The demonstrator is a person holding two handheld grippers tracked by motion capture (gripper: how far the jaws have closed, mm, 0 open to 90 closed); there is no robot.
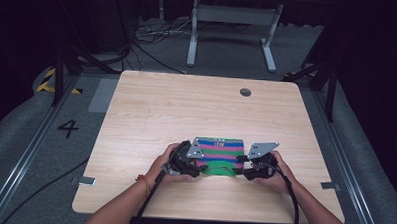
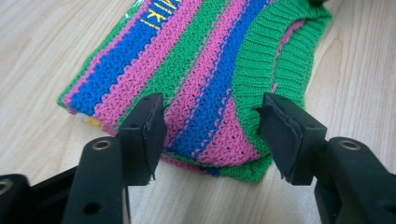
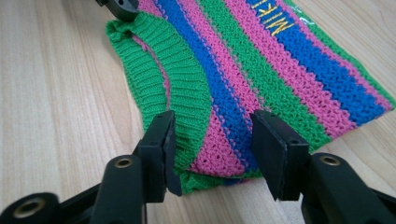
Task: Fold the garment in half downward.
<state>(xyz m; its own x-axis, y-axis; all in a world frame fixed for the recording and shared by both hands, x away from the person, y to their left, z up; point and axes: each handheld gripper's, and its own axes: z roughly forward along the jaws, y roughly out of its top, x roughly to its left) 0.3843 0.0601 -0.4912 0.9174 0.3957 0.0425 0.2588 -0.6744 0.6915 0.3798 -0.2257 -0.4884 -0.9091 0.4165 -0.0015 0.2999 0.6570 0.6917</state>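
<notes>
A small knitted garment [image 1: 217, 153] with pink, blue and green stripes, a green ribbed collar and yellow lettering lies flat on the wooden table, near its front edge. My left gripper [image 1: 199, 169] is at the garment's near left corner and my right gripper [image 1: 239, 171] at its near right corner. In the left gripper view the jaws [image 2: 215, 126] stand apart astride the garment's [image 2: 205, 70] shoulder corner without pressing it. The right gripper's jaws [image 3: 212, 140] likewise stand open around the other corner of the knit [image 3: 261, 70], beside the collar.
The table [image 1: 161, 105] has a round cable hole [image 1: 245, 92] at the back right. A white desk frame [image 1: 234, 23] and loose cables [image 1: 154, 35] are on the grey floor behind it. Metal rails run along both sides.
</notes>
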